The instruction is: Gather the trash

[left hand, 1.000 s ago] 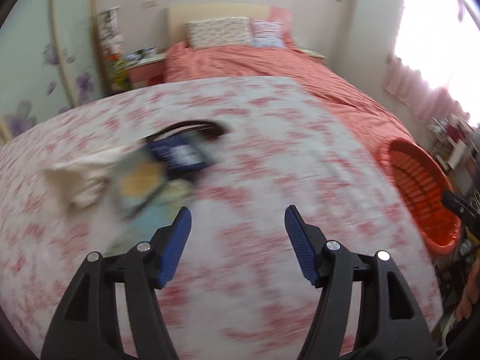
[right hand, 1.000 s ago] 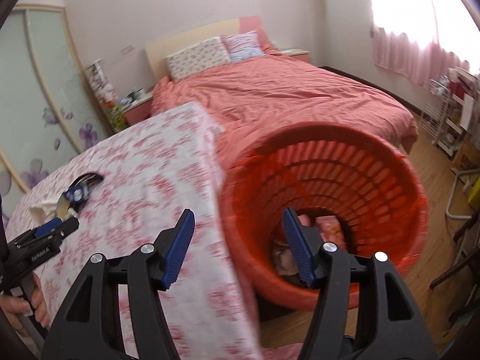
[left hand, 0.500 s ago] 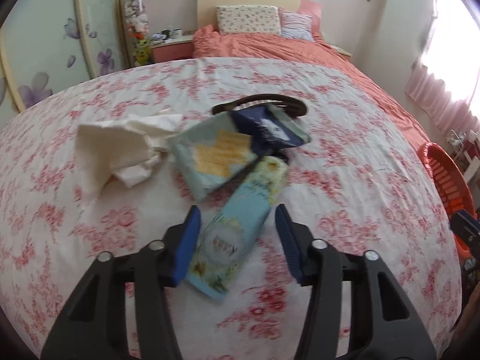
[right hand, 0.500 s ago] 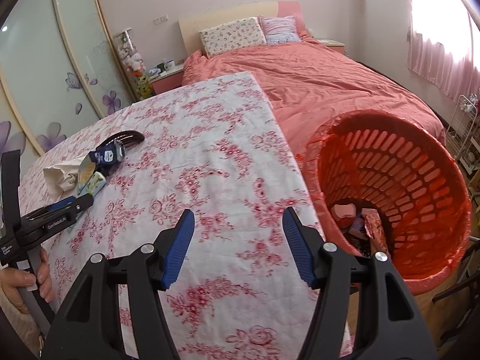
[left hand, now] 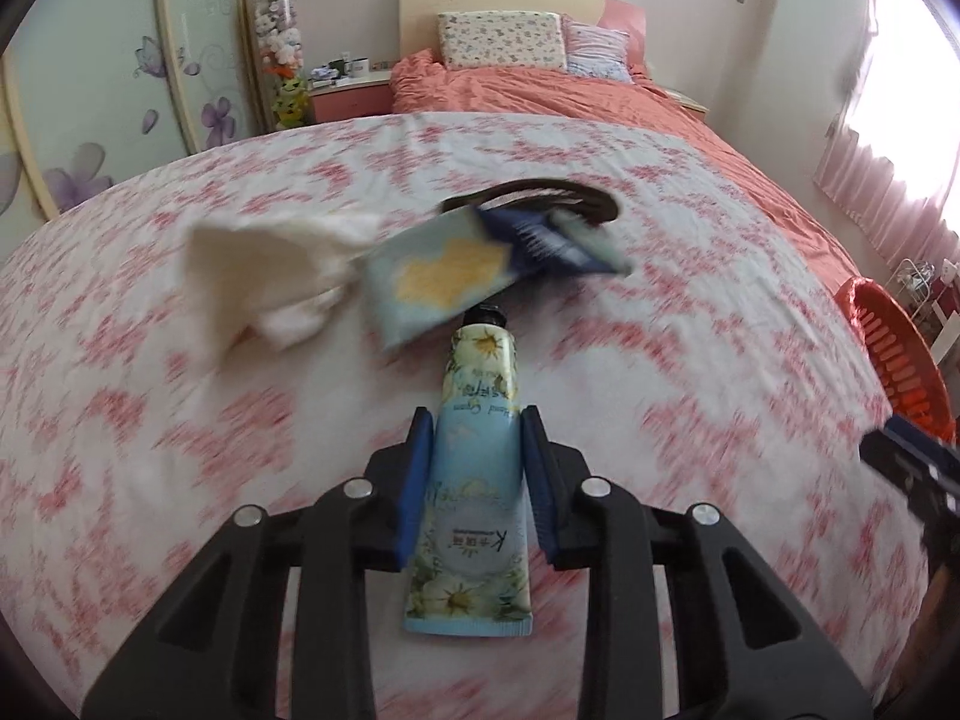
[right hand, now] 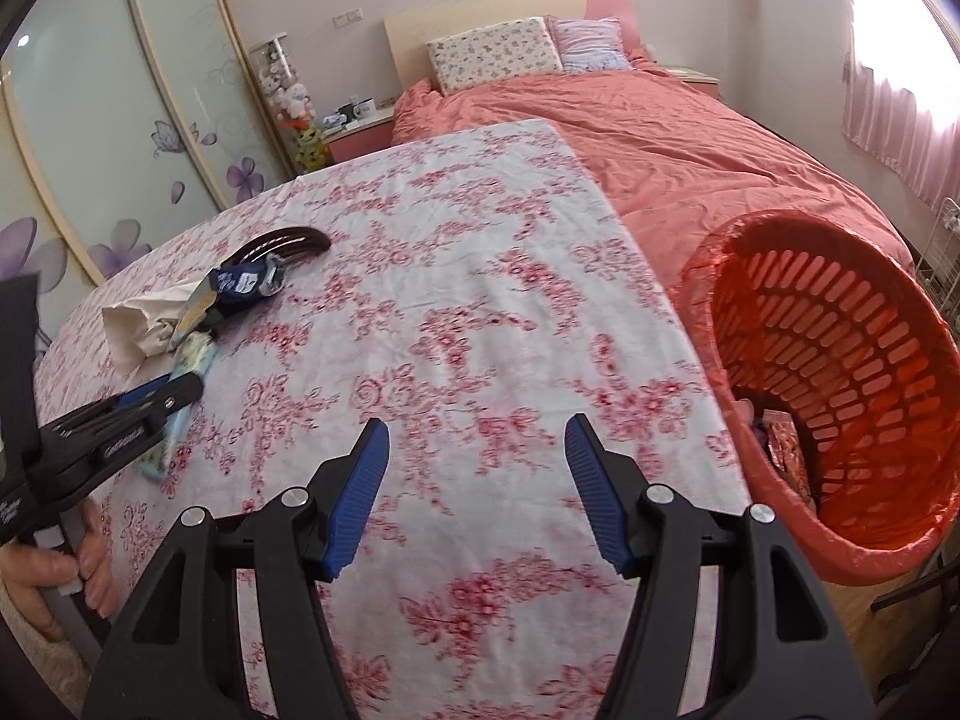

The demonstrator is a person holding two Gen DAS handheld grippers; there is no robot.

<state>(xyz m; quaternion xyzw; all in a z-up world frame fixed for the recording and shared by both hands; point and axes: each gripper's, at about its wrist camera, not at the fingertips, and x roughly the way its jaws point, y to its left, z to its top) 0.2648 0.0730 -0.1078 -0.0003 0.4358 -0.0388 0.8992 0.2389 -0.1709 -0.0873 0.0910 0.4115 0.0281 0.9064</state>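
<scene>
A floral hand cream tube (left hand: 474, 480) lies on the flowered tablecloth (left hand: 690, 360). My left gripper (left hand: 477, 420) is closing on it, and its blue pads touch both sides of the tube. Just beyond lie a light blue packet (left hand: 444, 276), a dark blue wrapper (left hand: 552, 240), a crumpled white tissue (left hand: 270, 270) and a dark curved hairband (left hand: 540, 189). The right wrist view shows the same heap (right hand: 240, 282) at far left with the left gripper (right hand: 174, 390) on it. My right gripper (right hand: 474, 438) hangs open over bare cloth. The red basket (right hand: 840, 360) stands right of it.
The red basket (left hand: 894, 348) holds some wrappers and stands off the table's right edge. A bed (right hand: 690, 138) with a coral cover lies behind the table, glass sliding doors (right hand: 120, 138) at left, and a curtained window at right. A hand (right hand: 36, 570) grips the left tool's handle.
My left gripper has moved up to the heap and its jaws have narrowed around the tube. The right gripper has swung left from over the basket to over the table, its jaws unchanged.
</scene>
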